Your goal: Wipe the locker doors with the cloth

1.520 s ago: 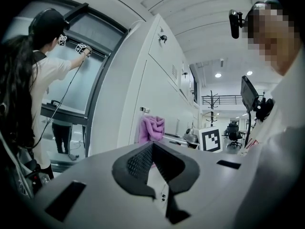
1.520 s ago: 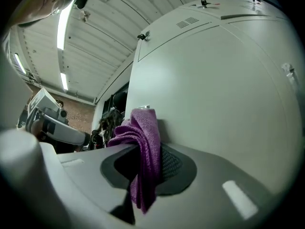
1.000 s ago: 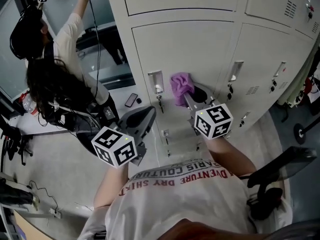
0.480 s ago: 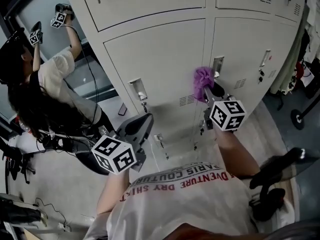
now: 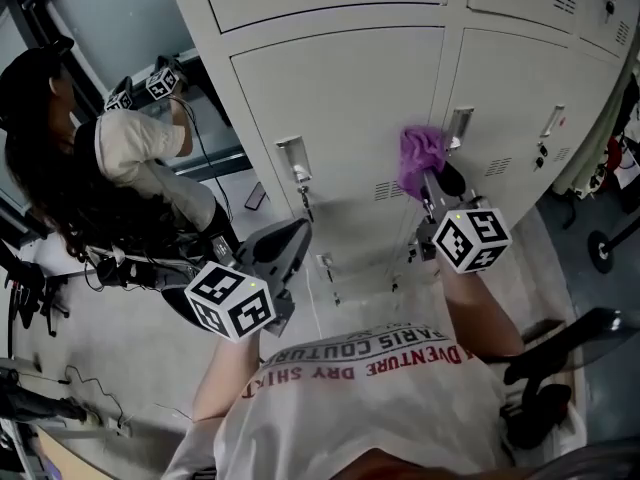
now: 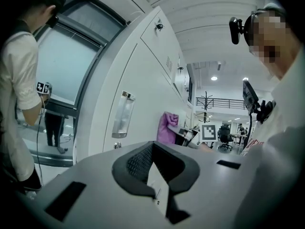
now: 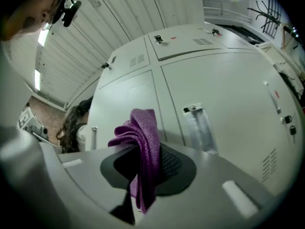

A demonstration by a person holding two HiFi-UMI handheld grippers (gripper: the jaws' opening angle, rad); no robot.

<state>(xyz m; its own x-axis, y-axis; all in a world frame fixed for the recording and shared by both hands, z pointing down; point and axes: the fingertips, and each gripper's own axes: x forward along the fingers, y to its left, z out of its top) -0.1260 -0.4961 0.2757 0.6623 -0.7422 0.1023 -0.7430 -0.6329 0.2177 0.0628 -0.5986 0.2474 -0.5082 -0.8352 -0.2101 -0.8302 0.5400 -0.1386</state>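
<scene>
Cloth (image 5: 421, 155) moved right, held against locker doors (image 5: 350, 108)

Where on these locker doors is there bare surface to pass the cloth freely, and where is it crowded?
Free: the left door, plain between its handle and the purple cloth, above the vent slots; also the right door, above its handle. Crowded: around both handles and at the vent slots.

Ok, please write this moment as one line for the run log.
right gripper: shut on purple cloth, pressed to locker door beside handle | left gripper: shut, empty, low, off doors
</scene>
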